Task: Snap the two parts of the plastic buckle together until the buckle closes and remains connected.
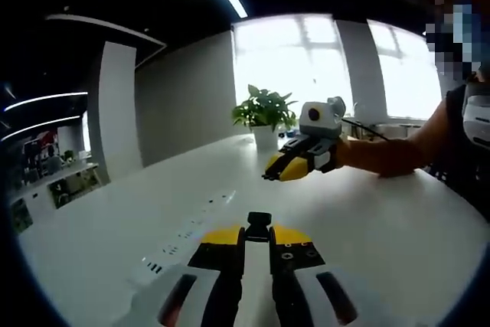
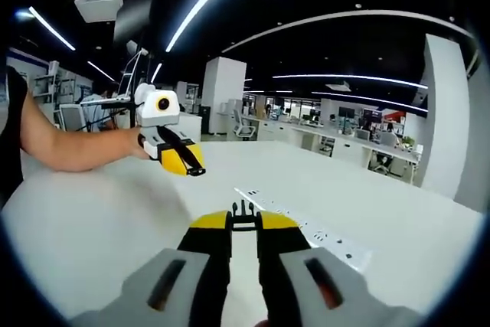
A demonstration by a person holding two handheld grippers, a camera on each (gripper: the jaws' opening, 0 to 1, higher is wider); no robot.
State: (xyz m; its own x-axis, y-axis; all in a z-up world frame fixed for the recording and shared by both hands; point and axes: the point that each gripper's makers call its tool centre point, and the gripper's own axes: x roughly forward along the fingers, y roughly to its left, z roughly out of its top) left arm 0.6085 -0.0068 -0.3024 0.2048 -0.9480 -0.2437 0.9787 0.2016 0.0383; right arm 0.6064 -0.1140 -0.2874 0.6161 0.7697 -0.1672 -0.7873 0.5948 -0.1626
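While the left gripper view looks along its own yellow-tipped jaws, the left gripper (image 1: 258, 229) stands low over the white table (image 1: 383, 220), its jaws drawn close on a black buckle part (image 1: 259, 227) that sticks up between the tips. Across the table the right gripper (image 1: 273, 173) comes in from the right, held by a hand (image 1: 348, 152) on a bare forearm, tips pointed this way and raised above the tabletop. A potted plant (image 1: 266, 113) sits behind it by the bright windows.

From the right gripper view, the right gripper (image 2: 243, 220) is clenched on the pronged buckle part (image 2: 243, 210), the prongs poking up past the yellow tips. The left gripper (image 2: 197, 169) hangs over the table (image 2: 92, 220) at upper left, well apart. A strip of sockets (image 2: 306, 227) runs along the tabletop to the right
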